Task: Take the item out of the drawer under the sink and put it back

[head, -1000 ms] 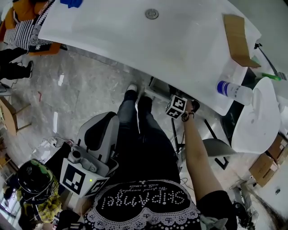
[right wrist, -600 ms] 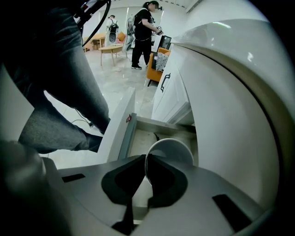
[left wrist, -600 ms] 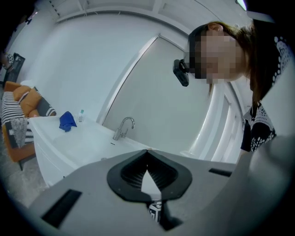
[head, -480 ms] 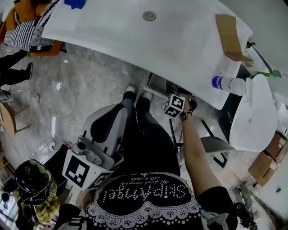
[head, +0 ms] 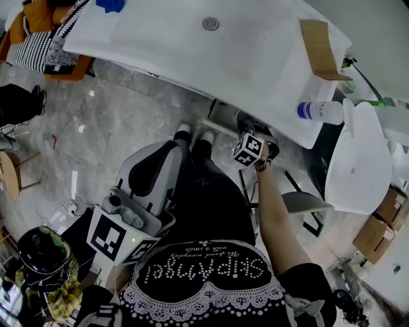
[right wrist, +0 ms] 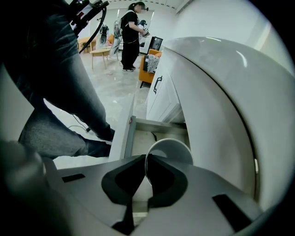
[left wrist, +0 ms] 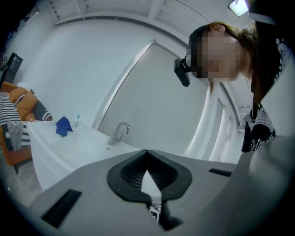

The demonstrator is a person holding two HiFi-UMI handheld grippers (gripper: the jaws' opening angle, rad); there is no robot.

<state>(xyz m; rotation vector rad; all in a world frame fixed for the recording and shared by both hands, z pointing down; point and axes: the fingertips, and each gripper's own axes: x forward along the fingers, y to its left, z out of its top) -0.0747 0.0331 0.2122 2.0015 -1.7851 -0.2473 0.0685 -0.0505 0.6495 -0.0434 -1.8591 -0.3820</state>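
Note:
In the right gripper view my right gripper points steeply down and is shut on the rim of a white round cup. The cup hangs above the open drawer, whose white front stands out below the curved white sink counter. The head view shows that gripper's marker cube at the counter's front edge, and the cup is hidden there. My left gripper is at the lower left beside the person's legs. In its own view my left gripper is shut with nothing between the jaws.
On the counter are a drain, a blue cloth, a cardboard piece and a lying blue-capped bottle. A white toilet stands at the right. A faucet rises behind the basin. Another person stands far off.
The left gripper has come up and forward, toward the counter. The right gripper has lifted slightly and stays shut on the cup at the counter's edge.

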